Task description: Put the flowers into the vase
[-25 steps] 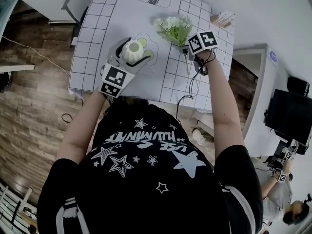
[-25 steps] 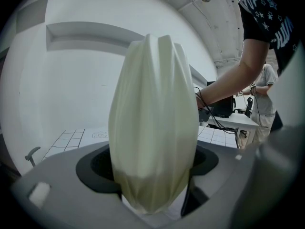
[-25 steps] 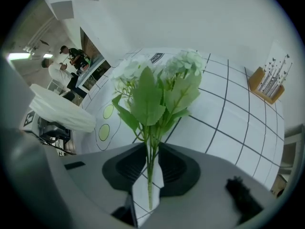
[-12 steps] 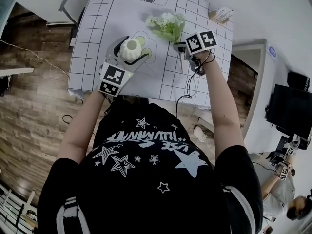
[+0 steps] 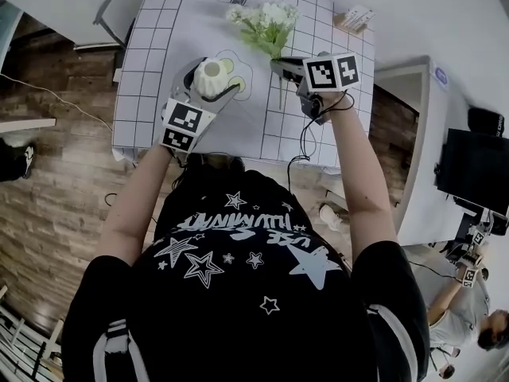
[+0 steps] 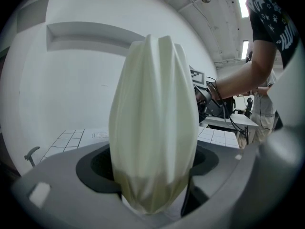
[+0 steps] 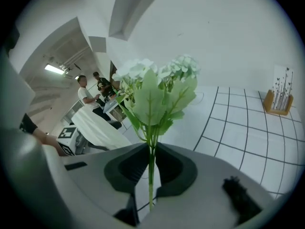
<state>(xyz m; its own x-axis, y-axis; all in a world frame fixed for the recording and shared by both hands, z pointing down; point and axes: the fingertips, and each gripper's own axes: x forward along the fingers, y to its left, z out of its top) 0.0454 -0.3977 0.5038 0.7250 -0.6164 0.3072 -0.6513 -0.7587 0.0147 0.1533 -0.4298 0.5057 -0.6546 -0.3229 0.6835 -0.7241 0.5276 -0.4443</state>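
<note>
The right gripper (image 7: pixel 151 162) pinches the thin green stems of the artificial flower bunch (image 7: pixel 155 92); its jaws have just been closing on them. The bunch's long axis stands upright through the jaw gap, with white blooms and leaves above the jaws and the cut end poking out below. In the head view the flowers (image 5: pixel 262 22) lie beyond the gripper's tips, over the gridded table mat (image 5: pixel 151 70). To this gripper's left, the left gripper (image 5: pixel 200 95) clasps the cream ribbed vase (image 6: pixel 153 123), which is upright with its mouth up.
</note>
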